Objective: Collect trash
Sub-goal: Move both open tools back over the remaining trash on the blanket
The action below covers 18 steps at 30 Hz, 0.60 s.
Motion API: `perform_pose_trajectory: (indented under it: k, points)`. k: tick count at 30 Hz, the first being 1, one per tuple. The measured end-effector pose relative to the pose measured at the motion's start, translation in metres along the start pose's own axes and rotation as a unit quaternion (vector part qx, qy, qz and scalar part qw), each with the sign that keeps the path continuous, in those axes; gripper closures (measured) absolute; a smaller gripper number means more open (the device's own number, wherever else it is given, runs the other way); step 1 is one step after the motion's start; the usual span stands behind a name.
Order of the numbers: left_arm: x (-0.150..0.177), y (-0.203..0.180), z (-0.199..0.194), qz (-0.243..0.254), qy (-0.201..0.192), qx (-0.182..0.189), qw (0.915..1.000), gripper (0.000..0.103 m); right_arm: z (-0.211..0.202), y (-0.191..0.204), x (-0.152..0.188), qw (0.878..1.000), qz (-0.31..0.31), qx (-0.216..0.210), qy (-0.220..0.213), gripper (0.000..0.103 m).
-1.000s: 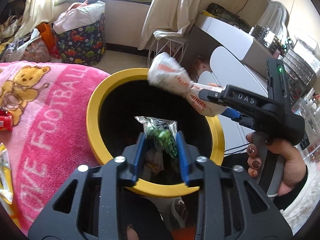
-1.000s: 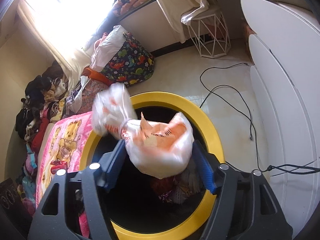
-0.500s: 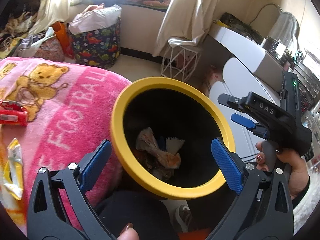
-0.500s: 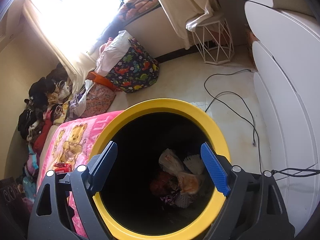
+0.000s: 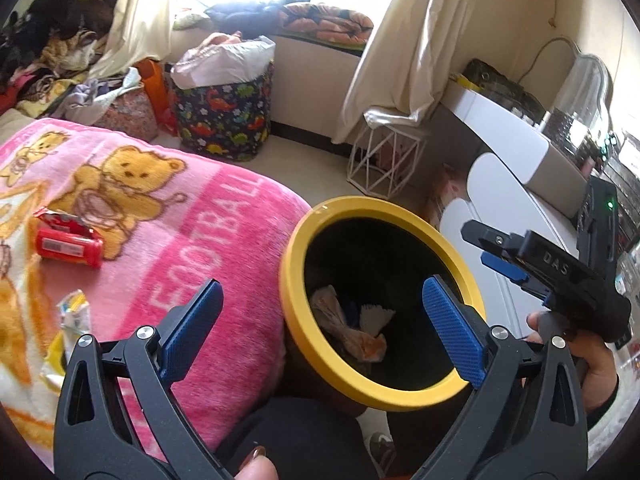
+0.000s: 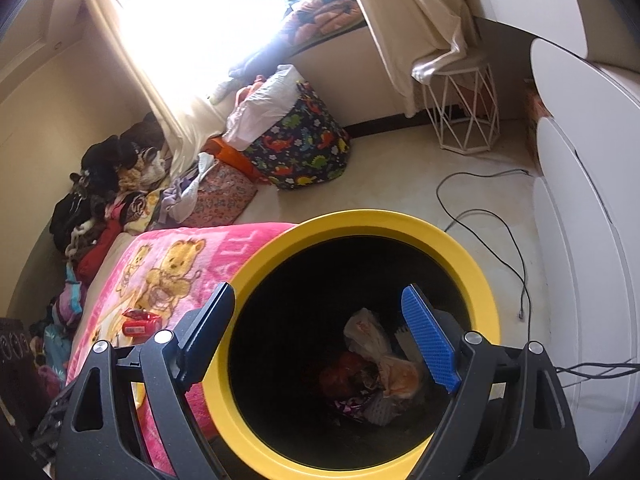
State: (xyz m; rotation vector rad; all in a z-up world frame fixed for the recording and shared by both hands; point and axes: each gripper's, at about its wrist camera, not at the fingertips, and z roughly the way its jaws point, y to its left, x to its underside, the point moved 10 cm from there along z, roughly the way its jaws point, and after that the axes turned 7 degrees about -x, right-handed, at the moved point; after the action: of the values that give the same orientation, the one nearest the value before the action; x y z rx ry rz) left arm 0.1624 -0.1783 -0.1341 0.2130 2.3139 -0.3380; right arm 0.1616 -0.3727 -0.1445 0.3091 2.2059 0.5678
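Place: a lived-in bedroom in a home.
Bed: a pink teddy-bear blanket [image 5: 168, 216] covers it.
Window: bright, with cream curtains [image 5: 420, 40] and bedding on the sill.
Laundry: a dinosaur-print hamper [image 6: 304, 144] stuffed full, clothes heaped along the wall [image 6: 104, 184].
Furniture: white desk [image 5: 516, 140], wire side table [image 6: 464, 116].

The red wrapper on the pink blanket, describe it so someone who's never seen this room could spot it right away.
Find the pink teddy-bear blanket left of the yellow-rimmed bin. The red wrapper lies just below the bear picture. It is solid red with a torn-open top, unlike the pale yellow-and-white packet nearer the camera.
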Motion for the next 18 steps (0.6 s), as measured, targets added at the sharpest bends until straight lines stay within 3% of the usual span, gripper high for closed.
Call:
perform_pose_trajectory:
  k: [18]
  points:
    - [-0.022, 0.065, -0.028, -0.049, -0.035, -0.041, 0.9974, 0.011, 0.014, 0.073, 0.003, 0.995, -0.079, -0.051, 0.013, 0.020]
